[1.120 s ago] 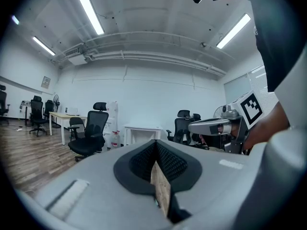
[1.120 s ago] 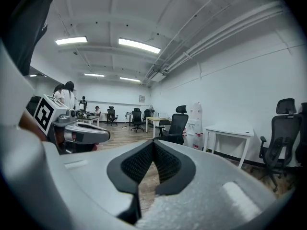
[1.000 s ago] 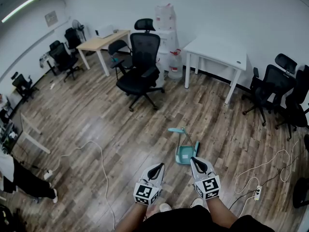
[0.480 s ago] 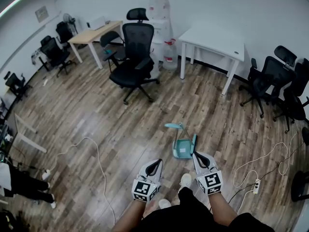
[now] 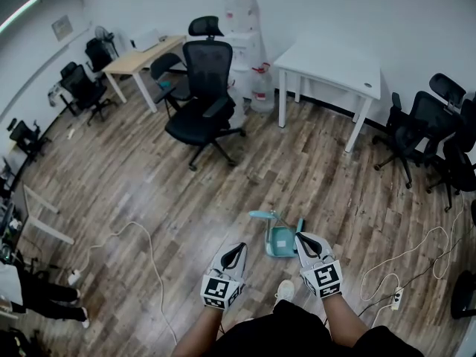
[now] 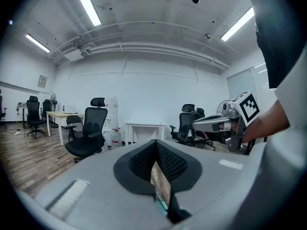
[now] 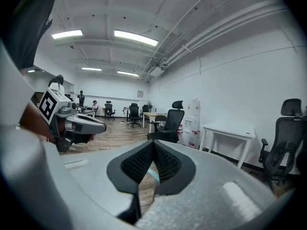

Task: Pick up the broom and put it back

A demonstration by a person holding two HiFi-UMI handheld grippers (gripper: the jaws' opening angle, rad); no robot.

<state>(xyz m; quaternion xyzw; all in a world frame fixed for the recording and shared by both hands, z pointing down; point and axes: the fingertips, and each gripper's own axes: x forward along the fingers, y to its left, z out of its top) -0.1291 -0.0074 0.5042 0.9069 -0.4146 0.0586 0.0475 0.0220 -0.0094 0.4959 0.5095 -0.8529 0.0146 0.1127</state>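
A teal broom head point(image 5: 261, 215) and a teal dustpan point(image 5: 281, 242) lie together on the wooden floor, a thin handle running between them. My right gripper point(image 5: 301, 239) is shut and empty, its tip right beside the dustpan's right edge. My left gripper point(image 5: 237, 250) is shut and empty too, a little left of the dustpan. In the left gripper view the left gripper point(image 6: 156, 145) points level and the right gripper point(image 6: 211, 124) shows beside it. In the right gripper view a teal strip shows below the right gripper point(image 7: 153, 145).
A black office chair point(image 5: 204, 99) stands ahead, with a white table point(image 5: 331, 65) to its right and a wooden desk point(image 5: 141, 59) to its left. More chairs point(image 5: 416, 125) line the right wall. A cable point(image 5: 149, 236) and a power strip point(image 5: 396, 297) lie on the floor.
I have walked forward: the broom and dustpan have come nearer, and the right gripper's tip is now beside the dustpan. Both grippers stay shut.
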